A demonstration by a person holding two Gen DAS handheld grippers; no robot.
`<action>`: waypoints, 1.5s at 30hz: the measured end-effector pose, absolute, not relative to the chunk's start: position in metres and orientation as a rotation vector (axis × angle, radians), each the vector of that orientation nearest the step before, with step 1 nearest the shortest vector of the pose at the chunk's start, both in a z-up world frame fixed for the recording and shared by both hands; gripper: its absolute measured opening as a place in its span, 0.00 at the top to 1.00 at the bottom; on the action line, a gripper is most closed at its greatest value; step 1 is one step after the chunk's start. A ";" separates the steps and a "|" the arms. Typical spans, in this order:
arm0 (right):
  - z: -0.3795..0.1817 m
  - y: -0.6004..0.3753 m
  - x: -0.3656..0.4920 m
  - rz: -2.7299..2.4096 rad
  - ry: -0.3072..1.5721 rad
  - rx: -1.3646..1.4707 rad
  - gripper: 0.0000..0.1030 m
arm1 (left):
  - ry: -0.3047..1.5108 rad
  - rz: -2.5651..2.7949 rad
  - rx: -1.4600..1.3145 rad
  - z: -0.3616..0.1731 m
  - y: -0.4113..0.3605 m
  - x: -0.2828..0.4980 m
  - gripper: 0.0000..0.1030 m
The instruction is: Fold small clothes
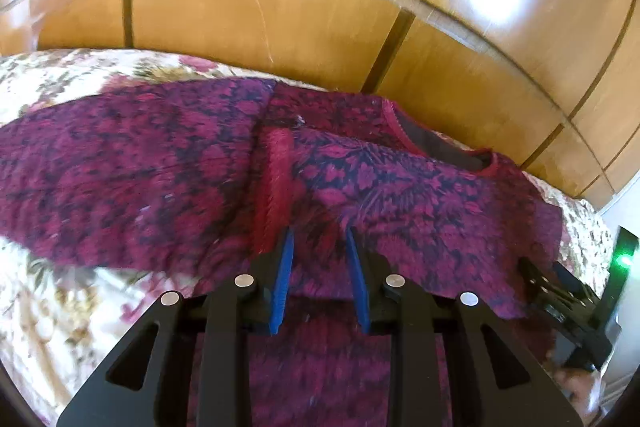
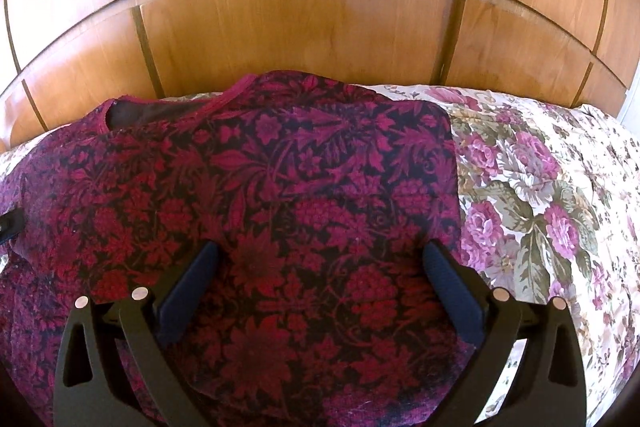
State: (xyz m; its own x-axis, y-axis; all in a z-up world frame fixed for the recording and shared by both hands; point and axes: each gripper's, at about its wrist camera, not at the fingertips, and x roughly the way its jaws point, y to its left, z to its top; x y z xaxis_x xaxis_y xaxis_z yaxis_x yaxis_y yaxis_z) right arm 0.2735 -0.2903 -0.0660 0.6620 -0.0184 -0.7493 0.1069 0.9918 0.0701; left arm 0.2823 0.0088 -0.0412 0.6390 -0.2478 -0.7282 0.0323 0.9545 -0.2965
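A magenta and navy floral sweater point(image 1: 120, 179) lies spread on the bed, neckline point(image 1: 440, 143) toward the far side. One sleeve is folded across the body, and its red ribbed cuff point(image 1: 274, 179) lies just ahead of my left gripper point(image 1: 319, 233). The blue pads point(image 1: 284, 267) stand a little apart low over the cloth, which shows in the gap without being pinched. In the right wrist view the same sweater point(image 2: 280, 155) fills the middle. My right gripper point(image 2: 320, 247) hangs wide open above its right half, holding nothing.
A floral bedspread point(image 2: 540, 187) point(image 1: 60, 307) lies under the sweater and extends to both sides. Glossy wooden wardrobe doors point(image 2: 300, 27) rise right behind the bed. The right tool's black frame point(image 1: 568, 303), with a green light, shows at the left wrist view's right edge.
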 end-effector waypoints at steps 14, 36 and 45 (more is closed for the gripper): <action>-0.065 -0.287 0.274 -0.086 0.847 0.092 0.02 | 0.788 0.092 -0.610 -0.044 0.185 0.188 0.36; -0.063 -0.277 0.266 -0.111 0.838 0.054 0.02 | 0.746 0.444 -0.926 -0.071 0.388 0.201 0.77; -0.063 -0.279 0.267 -0.110 0.838 0.053 0.02 | 0.688 0.349 -0.705 -0.033 0.341 0.212 0.87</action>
